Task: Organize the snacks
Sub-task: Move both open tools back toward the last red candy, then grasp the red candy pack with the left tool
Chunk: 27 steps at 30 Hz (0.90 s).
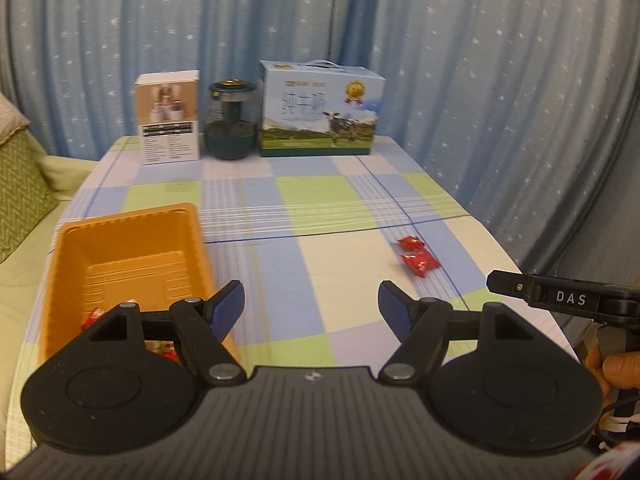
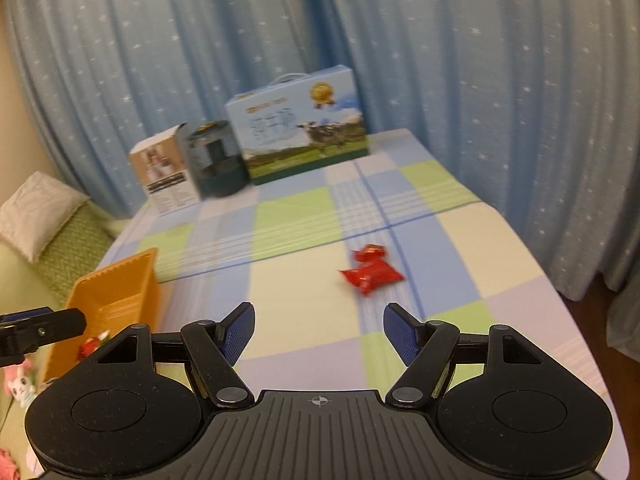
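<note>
Left tool (image 1: 311, 304): jaws spread wide, nothing between the blue pads (image 1: 228, 306). It hangs above the near part of the worktop (image 1: 304, 216), just right of the orange tray (image 1: 120, 252).

Right tool (image 2: 319, 328): jaws likewise spread wide and holding nothing. It hangs over the near right part of the worktop, with the two loose red snacks ahead of it and slightly to its right. In the left wrist view its black finger tip (image 1: 516, 286) enters from the right edge, and the person's hand (image 1: 618, 372) grips the handle below it.

Snacks, loose: two red wrapped pieces (image 1: 416, 254) lie on the checked cloth, touching or nearly touching each other, well apart from the tray. In the right wrist view the nearer piece (image 2: 372, 276) sits just in front of the farther one (image 2: 370, 252).

Snacks, stowed: red wrapped pieces (image 1: 90, 318) lie at the near end of the tray floor, partly hidden behind the left tool's linkage. Their number cannot be told.

Rear of worktop, left to right: a white carton (image 1: 168, 118), a dark green jar (image 1: 231, 122) and a blue milk box (image 1: 320, 110) with a cow printed on it, standing upright in a row, close together. A blue star-patterned curtain (image 1: 480, 60) hangs behind.
</note>
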{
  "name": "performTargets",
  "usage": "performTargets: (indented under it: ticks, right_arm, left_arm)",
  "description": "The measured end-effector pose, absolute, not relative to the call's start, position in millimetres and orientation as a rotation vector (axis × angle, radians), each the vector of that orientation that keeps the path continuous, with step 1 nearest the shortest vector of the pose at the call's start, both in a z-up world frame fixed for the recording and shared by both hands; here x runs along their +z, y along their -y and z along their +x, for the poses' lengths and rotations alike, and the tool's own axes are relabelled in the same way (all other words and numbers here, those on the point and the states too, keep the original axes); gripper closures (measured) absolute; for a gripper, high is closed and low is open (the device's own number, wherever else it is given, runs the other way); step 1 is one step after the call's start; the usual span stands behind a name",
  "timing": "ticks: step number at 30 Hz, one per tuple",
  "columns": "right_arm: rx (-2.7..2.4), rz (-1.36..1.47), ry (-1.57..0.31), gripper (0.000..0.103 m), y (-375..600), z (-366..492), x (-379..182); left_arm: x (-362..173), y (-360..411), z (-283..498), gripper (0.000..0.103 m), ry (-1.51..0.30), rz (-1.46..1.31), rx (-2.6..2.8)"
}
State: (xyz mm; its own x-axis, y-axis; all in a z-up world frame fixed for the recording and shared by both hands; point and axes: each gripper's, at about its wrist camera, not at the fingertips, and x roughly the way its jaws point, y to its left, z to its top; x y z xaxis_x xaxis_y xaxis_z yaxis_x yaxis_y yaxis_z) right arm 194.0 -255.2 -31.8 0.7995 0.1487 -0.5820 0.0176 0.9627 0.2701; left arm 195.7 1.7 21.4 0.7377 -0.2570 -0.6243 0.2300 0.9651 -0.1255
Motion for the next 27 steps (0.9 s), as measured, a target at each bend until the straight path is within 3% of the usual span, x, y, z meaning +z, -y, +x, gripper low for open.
performTargets:
  ticks: [27]
  right_arm:
    - [-0.026, 0.265, -0.707, 0.032, 336.1, 275.8, -105.6]
  left_arm:
    - [-58.2, 105.6, 302.1, 0.030, -0.730, 0.118, -0.477]
